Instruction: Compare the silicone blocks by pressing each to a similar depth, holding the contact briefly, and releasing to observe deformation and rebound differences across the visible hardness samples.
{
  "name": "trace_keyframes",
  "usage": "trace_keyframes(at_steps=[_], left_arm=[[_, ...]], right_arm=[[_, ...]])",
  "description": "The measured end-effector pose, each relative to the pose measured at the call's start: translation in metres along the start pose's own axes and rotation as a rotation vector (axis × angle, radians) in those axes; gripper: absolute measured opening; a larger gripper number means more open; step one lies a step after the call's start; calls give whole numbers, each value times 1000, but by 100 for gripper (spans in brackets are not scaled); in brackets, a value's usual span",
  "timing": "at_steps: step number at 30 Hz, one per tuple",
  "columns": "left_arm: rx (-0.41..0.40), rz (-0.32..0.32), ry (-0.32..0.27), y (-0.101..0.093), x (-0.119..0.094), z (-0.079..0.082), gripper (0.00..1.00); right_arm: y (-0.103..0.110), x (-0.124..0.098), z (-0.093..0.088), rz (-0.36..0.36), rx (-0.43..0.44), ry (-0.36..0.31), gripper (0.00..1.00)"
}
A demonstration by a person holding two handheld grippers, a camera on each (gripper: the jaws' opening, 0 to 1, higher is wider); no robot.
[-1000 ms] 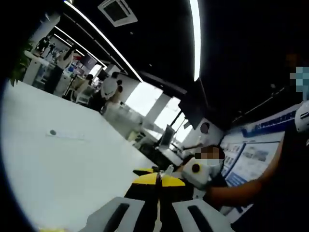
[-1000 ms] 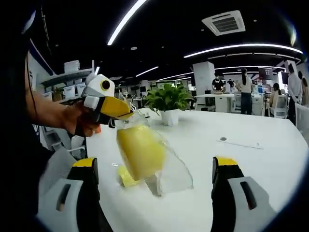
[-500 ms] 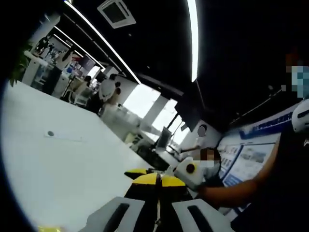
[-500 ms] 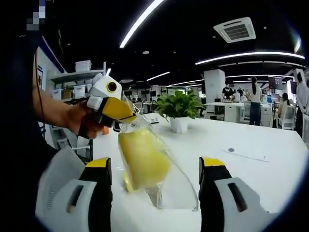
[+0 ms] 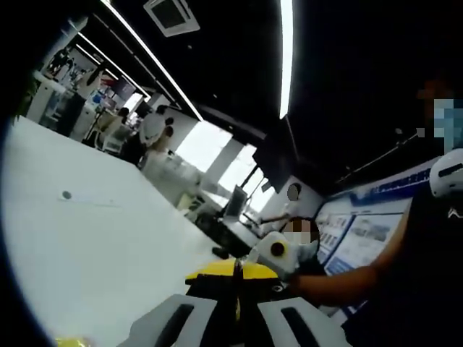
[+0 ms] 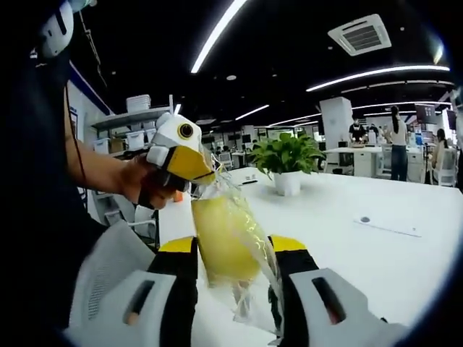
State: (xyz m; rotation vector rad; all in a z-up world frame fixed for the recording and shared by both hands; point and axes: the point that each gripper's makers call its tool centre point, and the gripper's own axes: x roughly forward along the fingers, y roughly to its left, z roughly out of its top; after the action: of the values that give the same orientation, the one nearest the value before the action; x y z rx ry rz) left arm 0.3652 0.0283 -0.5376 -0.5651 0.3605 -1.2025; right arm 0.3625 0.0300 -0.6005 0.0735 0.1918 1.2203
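Yellow silicone block inside a clear plastic bag hangs between the jaws of our right gripper. Those jaws stand on either side of the block, touching or very nearly so; we judge them closed on it, squeezing through the plastic. How deep the press goes we cannot tell.

Our left gripper comes in from the left of the right gripper view, above and just behind the block, pinching the top of the bag. In the left gripper view its own jaws are together at the yellow tips, with a thin sliver of something between them, most likely the bag edge. Holding the bag from above keeps the block suspended and steady so the other tongs can press it from the sides rather than against the table.

The white table lies below and beyond the block, with a potted plant well past the tongs. A small yellow bit shows at the lower left of the left gripper view, beside the left jaw; possibly another sample, too small to say.

We judge this as the press-and-hold stage on one sample. The release should be slow so rebound shows; the crinkled plastic may hide surface deformation.
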Motion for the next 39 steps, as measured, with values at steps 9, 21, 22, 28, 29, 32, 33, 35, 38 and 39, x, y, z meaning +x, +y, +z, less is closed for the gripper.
trace_keyframes(at_steps=[9,21,22,28,29,32,33,35,38,39], left_arm=[[22,13,6,2,-1,-2,0],[78,8,22,0,-1,-9,0],[83,10,23,0,-1,-9,0],[171,28,30,1,-3,-14,0],[183,29,32,1,-3,-15,0],[198,41,44,3,-4,-16,0],[205,42,42,3,-4,-16,0],[209,43,37,2,-5,-16,0],[207,55,30,3,-6,-15,0],[205,62,30,4,-7,-16,0]], right_arm=[[4,-2,-3,20,44,32,20],[9,-7,-8,38,83,89,12],[9,-7,-8,40,87,93,12],[13,-8,-13,47,107,143,9],[13,-8,-14,47,112,147,8],[15,-8,-16,53,138,173,7],[16,-8,-16,53,139,174,7],[16,-8,-15,48,126,176,6],[17,-7,-16,50,129,191,6],[16,-7,-16,49,135,197,5]])
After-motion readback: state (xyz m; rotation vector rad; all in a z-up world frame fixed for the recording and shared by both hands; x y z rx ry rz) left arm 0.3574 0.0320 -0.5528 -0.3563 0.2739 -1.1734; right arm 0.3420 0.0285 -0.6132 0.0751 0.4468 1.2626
